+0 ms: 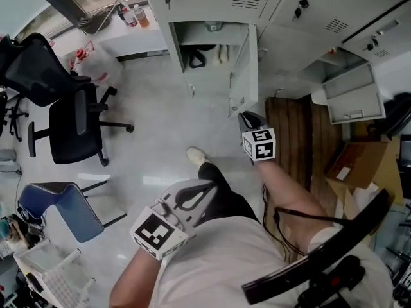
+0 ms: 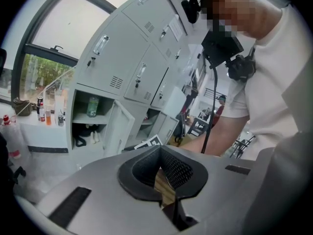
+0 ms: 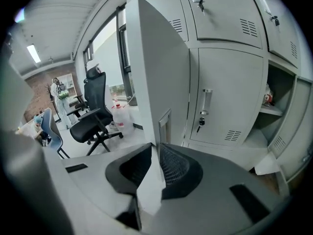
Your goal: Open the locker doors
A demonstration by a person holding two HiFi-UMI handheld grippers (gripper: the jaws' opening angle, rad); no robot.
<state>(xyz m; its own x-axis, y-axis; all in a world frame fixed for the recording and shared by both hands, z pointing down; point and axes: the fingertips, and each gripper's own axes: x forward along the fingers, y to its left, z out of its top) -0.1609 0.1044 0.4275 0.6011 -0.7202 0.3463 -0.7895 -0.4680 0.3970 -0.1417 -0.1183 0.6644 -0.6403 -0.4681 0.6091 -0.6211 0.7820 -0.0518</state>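
A bank of grey lockers (image 1: 302, 24) runs along the top of the head view. One lower compartment (image 1: 205, 50) stands open, its door (image 1: 244, 69) swung out edge-on toward me. My right gripper (image 1: 247, 116) is at that door's lower free edge. In the right gripper view the thin door panel (image 3: 156, 67) runs straight down between the jaws, and the right gripper (image 3: 155, 148) is shut on it. Beside it a closed locker (image 3: 230, 97) shows a handle (image 3: 206, 99) and a key. My left gripper (image 1: 207, 186) hangs low by my body, shut and empty (image 2: 160, 153).
Further right, another locker door (image 1: 353, 98) hangs open. A wooden board (image 1: 298, 140) and a cardboard box (image 1: 359, 162) lie on the floor to the right. A black office chair (image 1: 74, 127), a blue chair (image 1: 61, 207) and a white basket (image 1: 48, 268) stand left.
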